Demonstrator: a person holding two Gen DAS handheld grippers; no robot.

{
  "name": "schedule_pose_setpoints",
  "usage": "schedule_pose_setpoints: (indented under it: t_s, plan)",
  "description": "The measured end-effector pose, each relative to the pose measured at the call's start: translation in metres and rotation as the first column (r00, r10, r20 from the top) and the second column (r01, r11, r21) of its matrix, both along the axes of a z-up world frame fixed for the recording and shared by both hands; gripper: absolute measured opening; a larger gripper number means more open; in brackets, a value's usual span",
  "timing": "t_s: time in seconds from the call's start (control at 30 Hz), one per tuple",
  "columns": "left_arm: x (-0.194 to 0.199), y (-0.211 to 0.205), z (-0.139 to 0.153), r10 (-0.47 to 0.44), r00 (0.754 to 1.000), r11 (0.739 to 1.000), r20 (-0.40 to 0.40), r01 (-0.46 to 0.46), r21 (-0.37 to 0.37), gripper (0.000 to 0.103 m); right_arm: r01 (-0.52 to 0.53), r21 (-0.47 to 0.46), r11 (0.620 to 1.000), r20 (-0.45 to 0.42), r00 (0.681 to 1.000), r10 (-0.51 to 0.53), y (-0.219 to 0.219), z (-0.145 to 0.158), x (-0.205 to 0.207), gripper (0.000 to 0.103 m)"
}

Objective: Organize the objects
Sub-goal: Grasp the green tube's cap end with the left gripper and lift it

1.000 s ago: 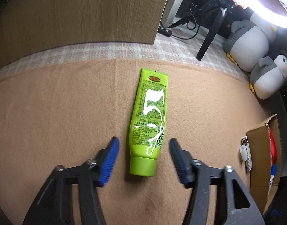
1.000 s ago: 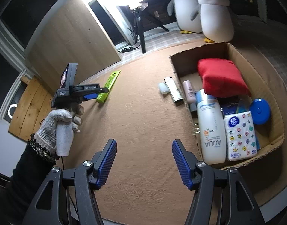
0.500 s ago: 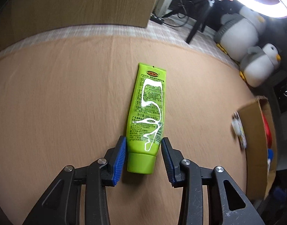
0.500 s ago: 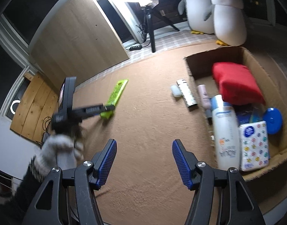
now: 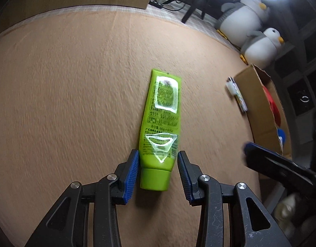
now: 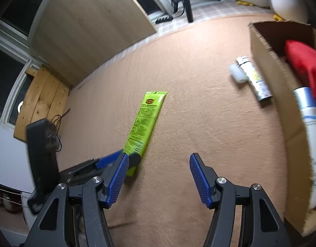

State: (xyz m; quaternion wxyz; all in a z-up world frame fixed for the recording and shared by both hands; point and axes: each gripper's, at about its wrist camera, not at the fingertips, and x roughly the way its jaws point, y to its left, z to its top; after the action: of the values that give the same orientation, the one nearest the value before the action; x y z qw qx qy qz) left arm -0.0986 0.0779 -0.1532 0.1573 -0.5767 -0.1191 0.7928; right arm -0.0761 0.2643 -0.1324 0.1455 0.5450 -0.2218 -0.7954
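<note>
1. The left gripper point(image 5: 158, 170) has closed in on the green tube point(image 5: 161, 121): a second ago its jaws stood wide on either side of the cap end, and now they are narrowed around the tube just above the cap. The left pad touches the tube's side; a thin gap shows at the right pad, so I judge the clamp not quite finished.

2. The tube lies flat on the tan desk point(image 5: 65, 82), cap toward the left gripper, crimped end pointing away. It has not visibly shifted on the desk.

3. The tube's print is small and mostly washed out by glare. A round red-and-yellow logo sits near the crimped end in the right wrist view, and a line low on the back looks like a weight beginning "60g"; the rest is too fine to read.

4. The right gripper point(image 6: 158, 179) has swung over toward the tube and now hangs just beside its cap end, jaws wide apart and holding nothing.

5. Further right, a small white spray bottle point(image 6: 253, 78) lies on the desk just outside the cardboard box point(image 6: 267, 61), which holds a red pouch point(image 6: 302, 61) and a white bottle point(image 6: 312, 131).

6. Judgement: once the clamp bites, the tube can be carried right, into the box.
</note>
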Motion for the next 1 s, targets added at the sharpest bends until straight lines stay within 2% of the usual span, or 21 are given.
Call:
schedule_pose_setpoints:
  t_s: [0.07,0.3,0.63,0.7,0.77,1.0]
  plan:
    - [0.007,0.002,-0.001,-0.028,0.999,0.999,0.016,0.028,0.022,0.042,-0.013,-0.013,1.000,0.017,1.000,0.014,-0.005,-0.006,-0.005,0.058]
    - [0.013,0.002,0.000,-0.077,0.997,0.997,0.016,0.076,0.021,0.043,-0.041,-0.073,0.997,0.077,0.996,0.046,-0.019,-0.025,-0.018,0.055]
    - [0.012,-0.003,0.001,-0.090,0.996,0.995,0.026,0.089,0.050,0.042,-0.089,-0.099,0.991,0.125,0.987,0.101,-0.044,-0.041,-0.028,0.036]
    - [0.012,-0.002,0.001,-0.093,0.995,0.994,0.025,0.092,0.054,0.039,-0.090,-0.105,0.990,0.136,0.985,0.104,-0.046,-0.044,-0.029,0.031]
    - [0.012,-0.002,0.001,-0.086,0.996,0.995,0.022,0.085,0.049,0.034,-0.090,-0.098,0.991,0.128,0.987,0.102,-0.048,-0.044,-0.028,0.030]
    - [0.016,0.000,0.008,-0.085,0.996,0.996,0.001,0.085,0.041,0.034,-0.070,-0.113,0.991,0.110,0.991,0.082,-0.043,-0.038,-0.025,0.029]
